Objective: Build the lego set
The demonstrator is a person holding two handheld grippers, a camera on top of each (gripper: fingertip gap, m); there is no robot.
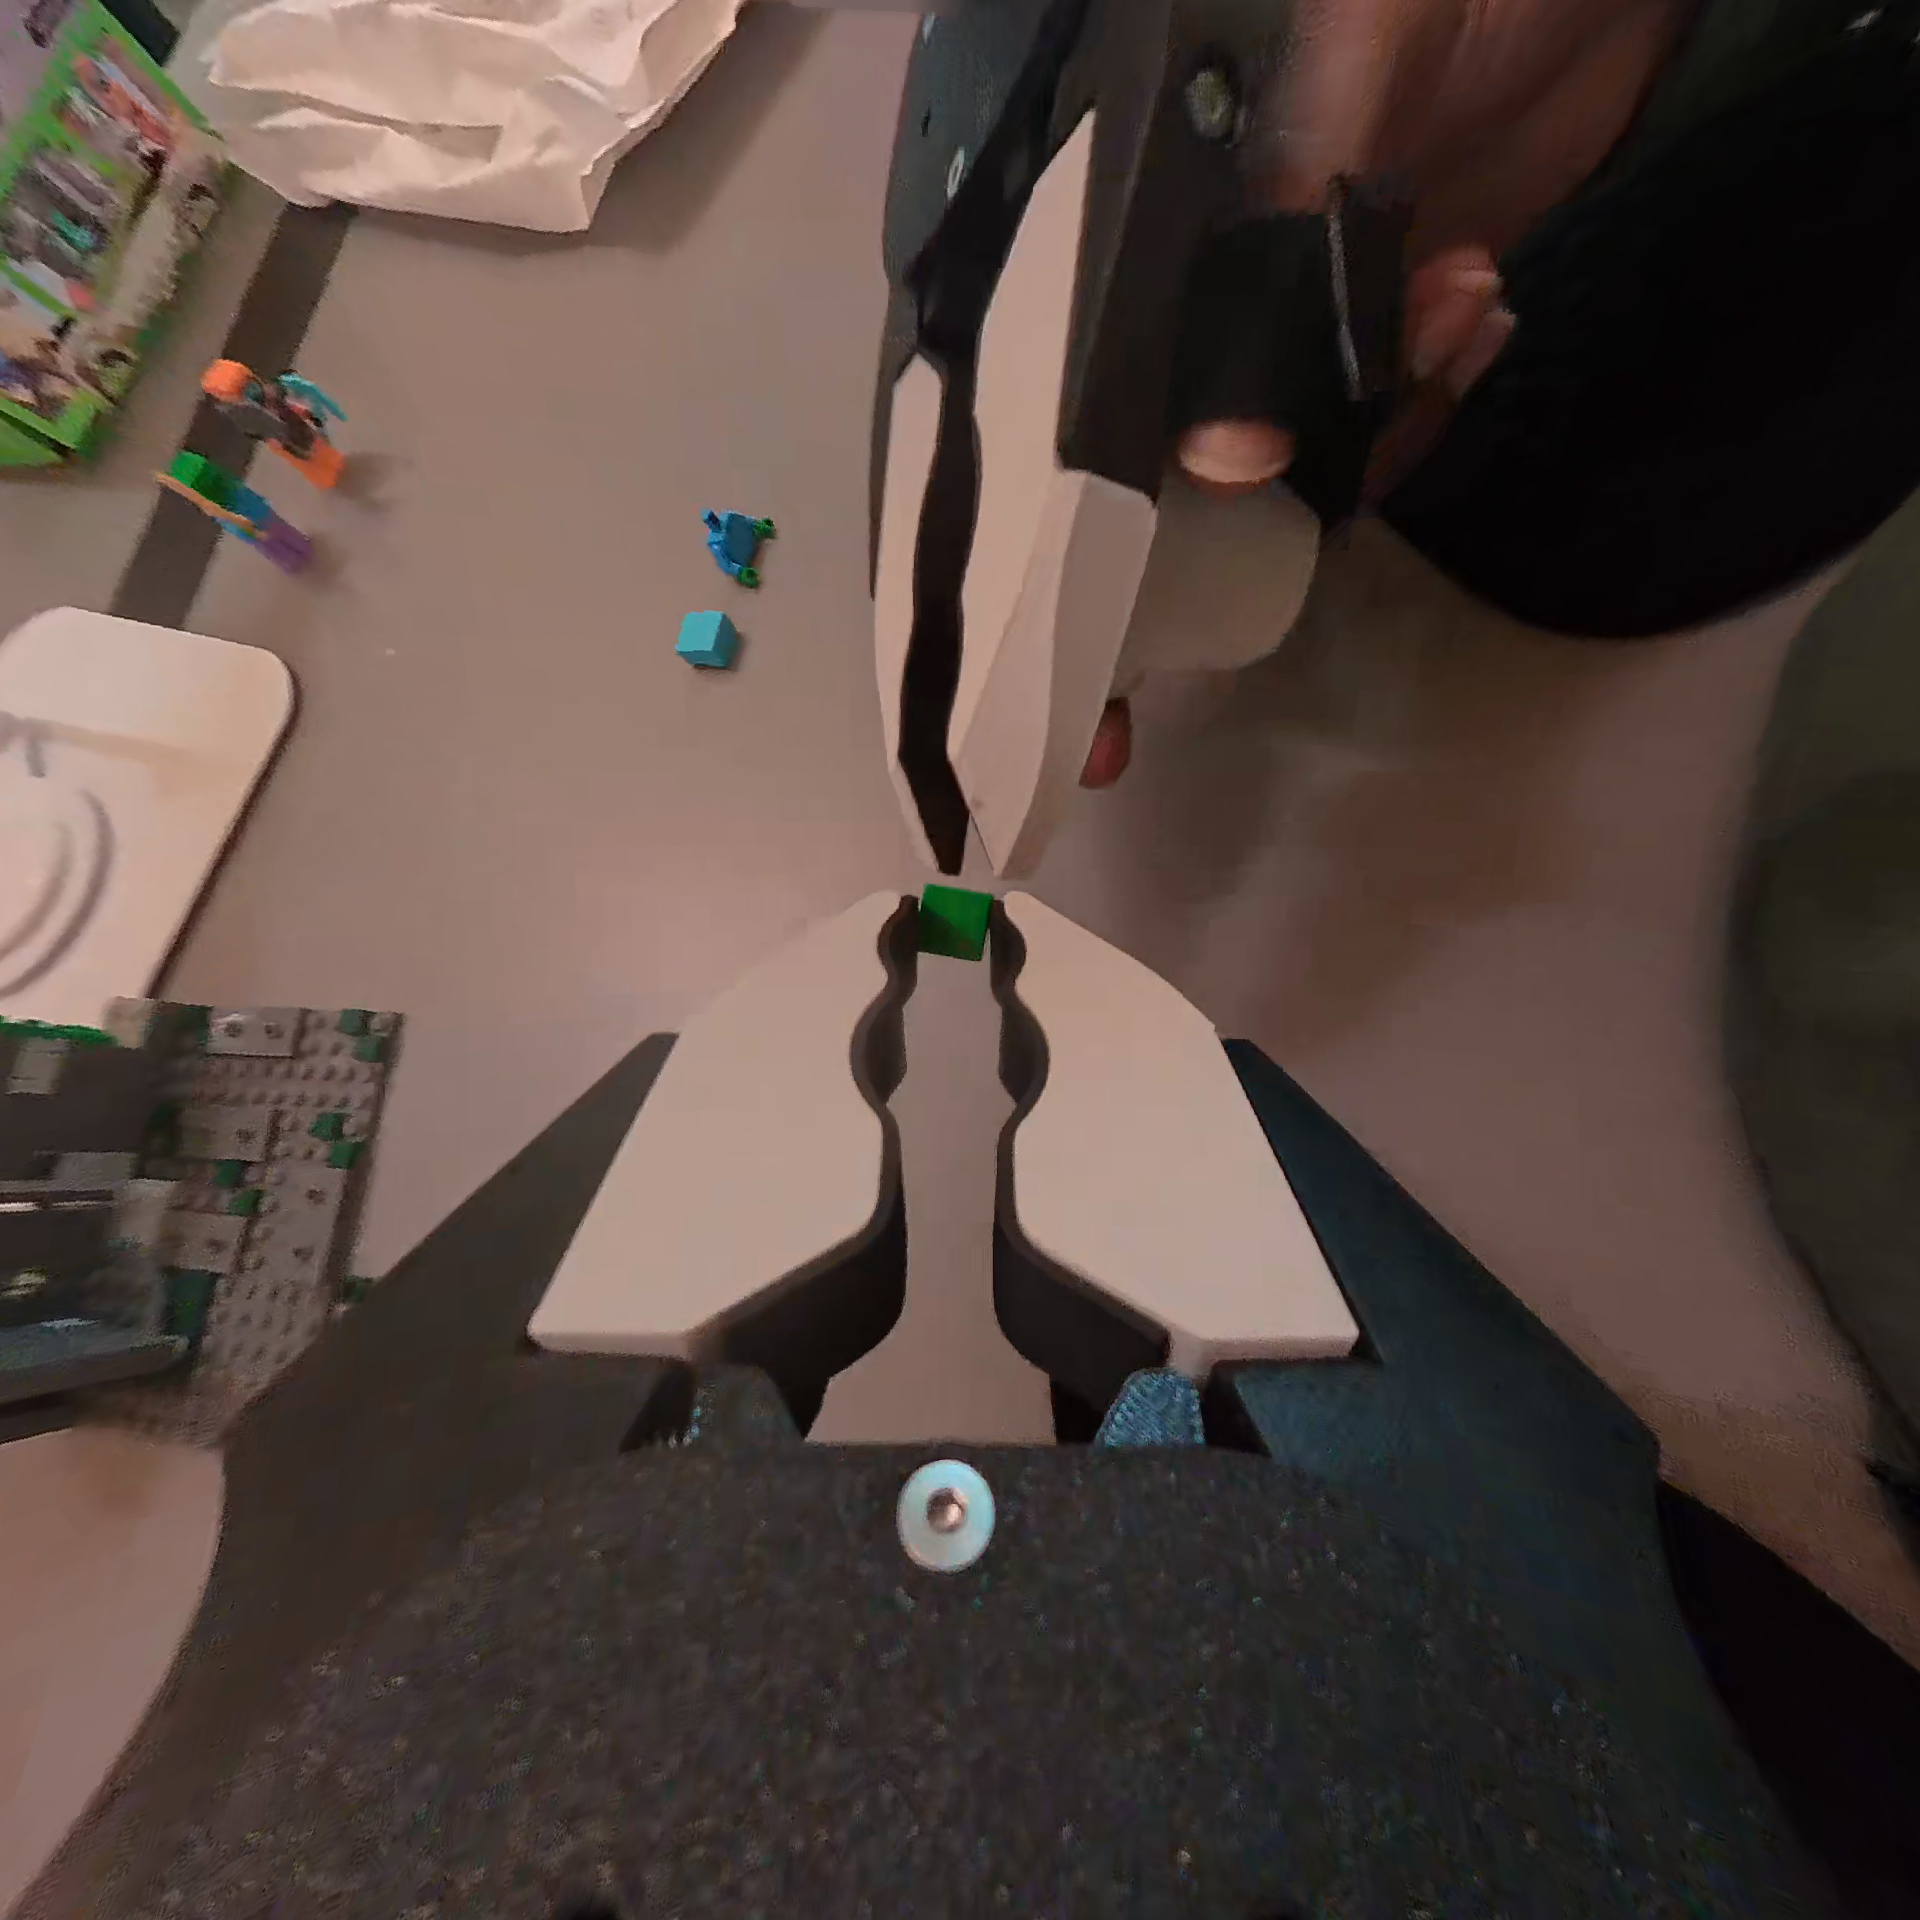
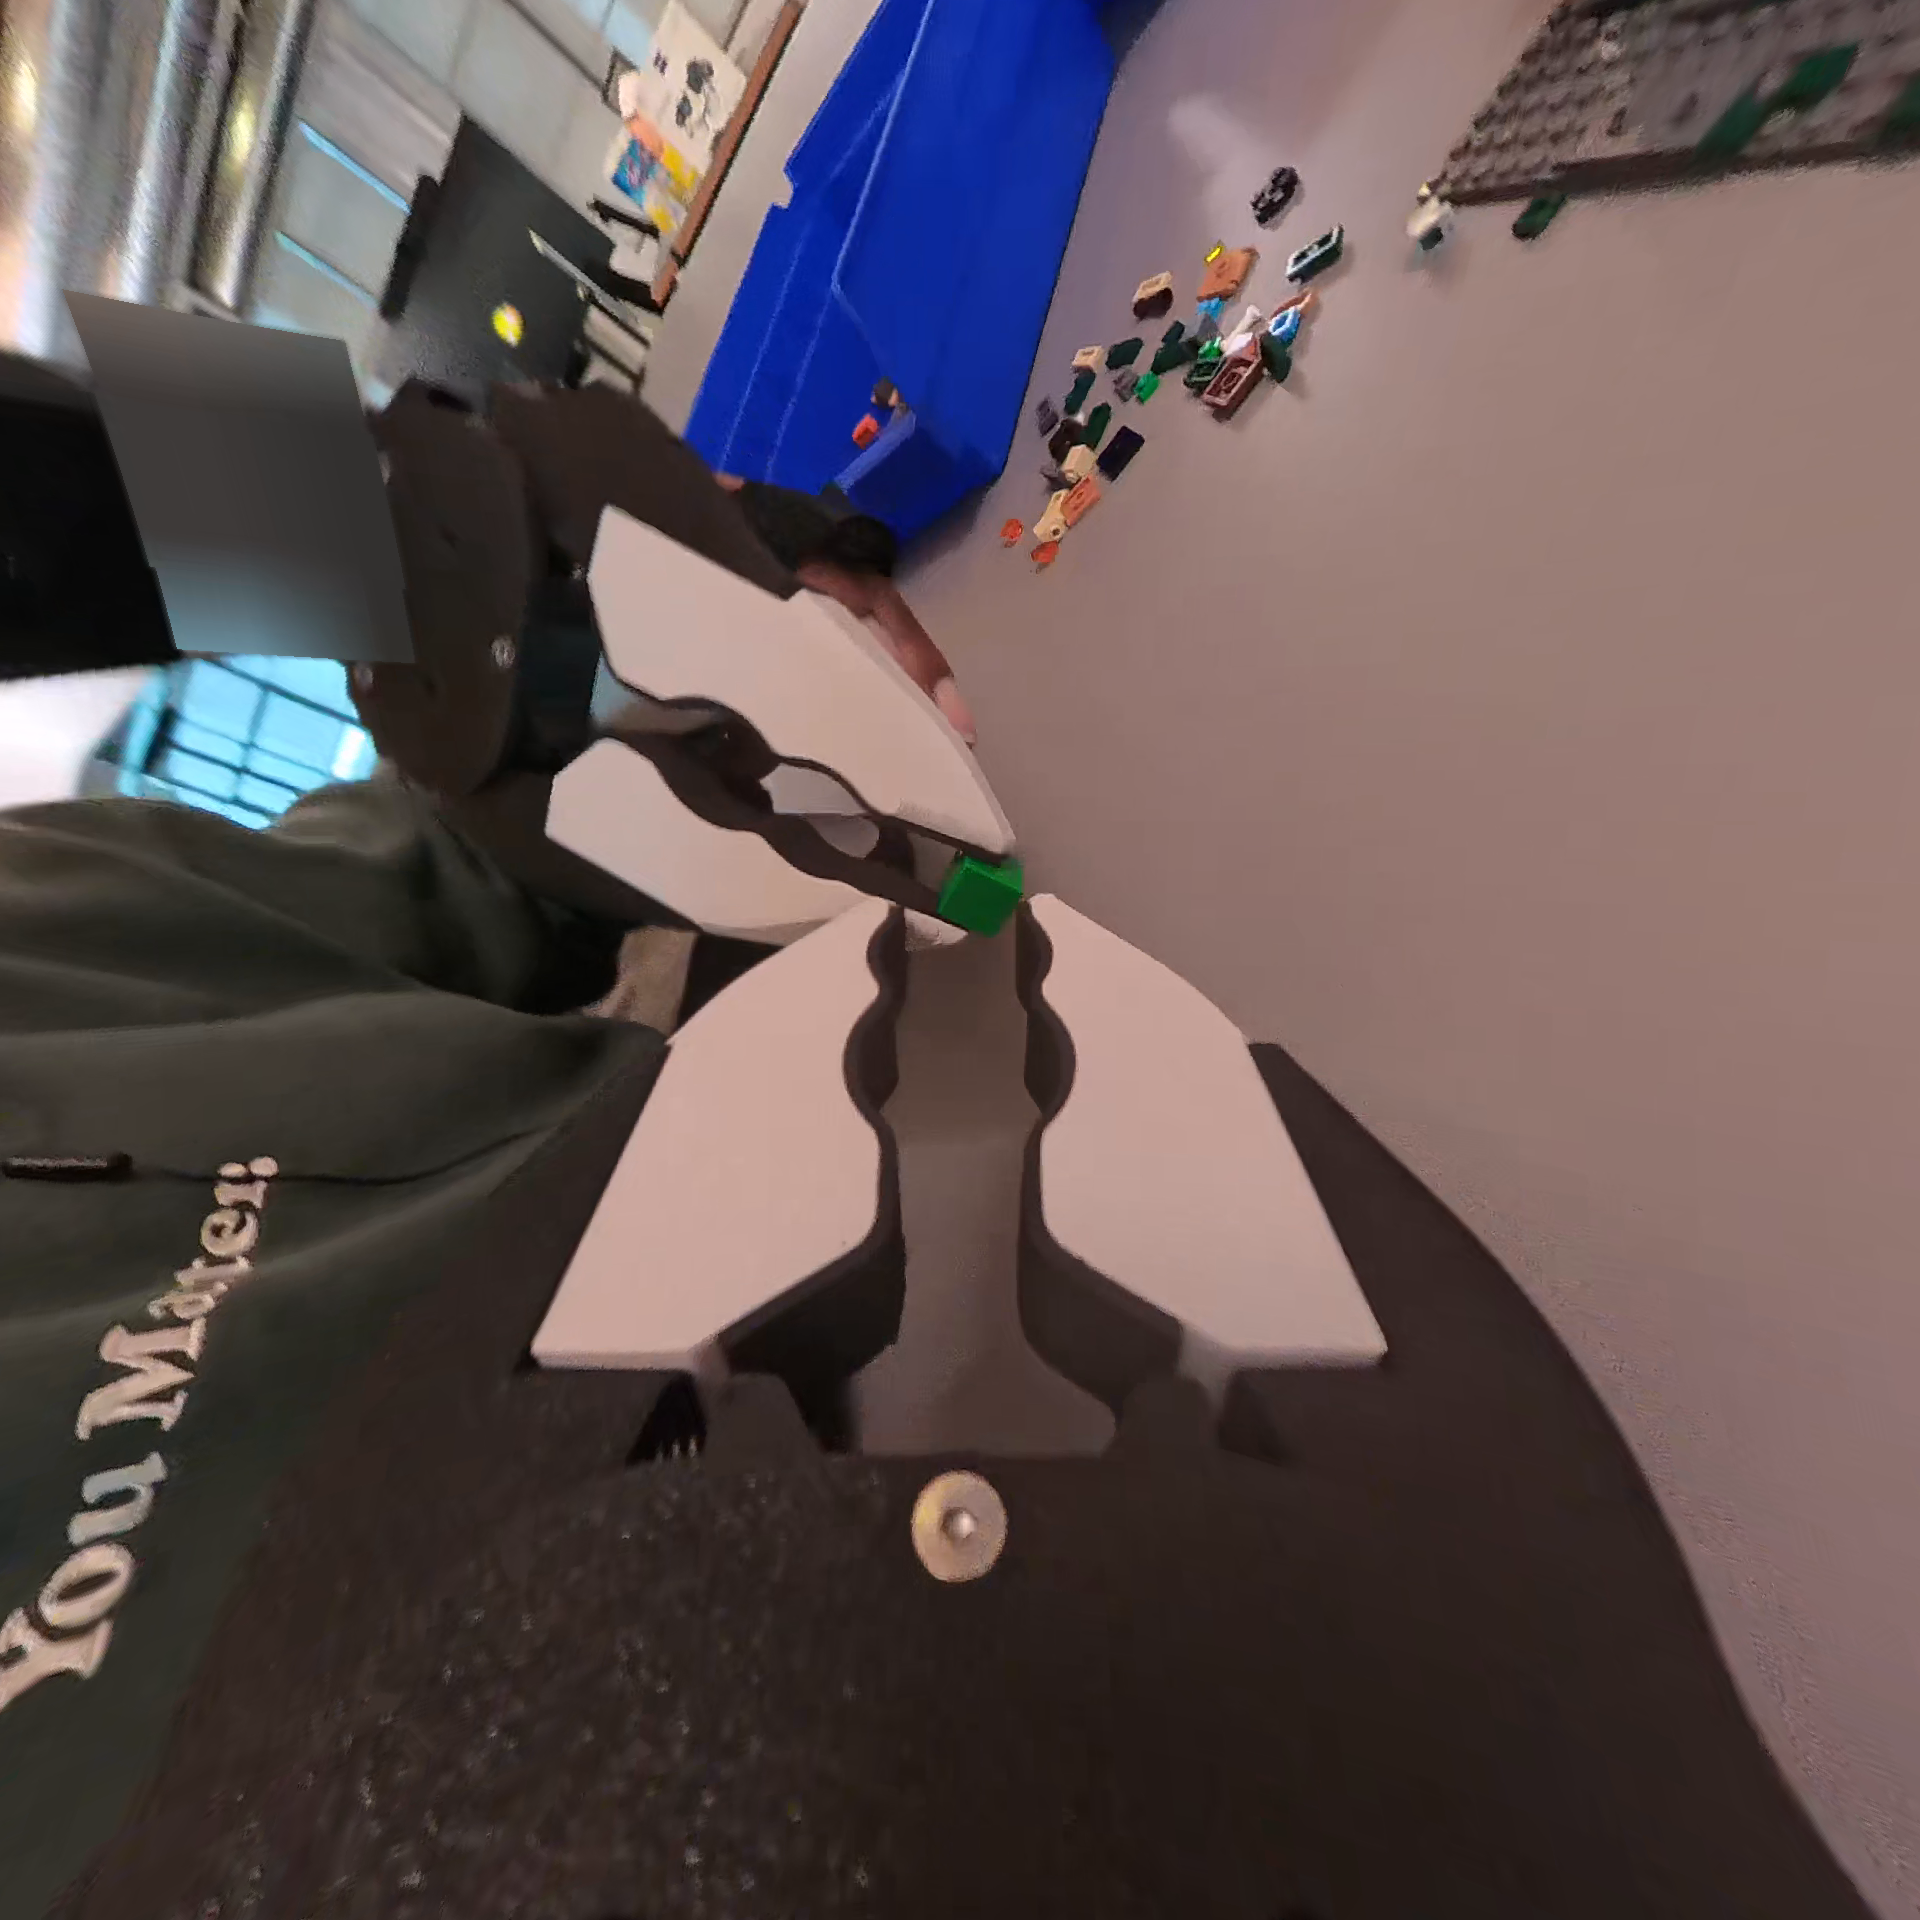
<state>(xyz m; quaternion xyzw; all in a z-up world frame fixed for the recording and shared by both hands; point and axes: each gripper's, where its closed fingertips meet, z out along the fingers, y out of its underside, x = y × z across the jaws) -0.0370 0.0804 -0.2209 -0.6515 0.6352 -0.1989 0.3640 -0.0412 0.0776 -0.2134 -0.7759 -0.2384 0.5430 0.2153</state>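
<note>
- Green and glossy, the small cube-shaped lego brick (image 1: 950, 923) sits pinched between the tips of my left gripper (image 1: 952, 925), lifted clear of the grey table (image 1: 582, 436).
- I judge this a handover or a re-grip in mid-air: my right gripper (image 2: 961, 920) meets the brick (image 2: 979, 894) tip to tip, its jaws a little apart around the brick; whether they press it yet I cannot tell.
- Seen from the left wrist, the right gripper (image 1: 951, 868) looks nearly pressed together, edge-on, so that view does not settle it.
- Both claws have smooth white finger shells with wavy black inner pads, on rough, speckled black bodies.
- Near the left gripper lies the grey studded baseplate (image 1: 281, 1174) with dark green bits, likely where the brick belongs.
- Farther off: a teal cube (image 1: 709, 639), a blue piece (image 1: 736, 540), two small colourful figures (image 1: 265, 457), a crumpled white bag (image 1: 457, 94).
- From the right wrist I see a scatter of loose pieces (image 2: 1174, 374) beside a blue bin (image 2: 894, 249).
</note>
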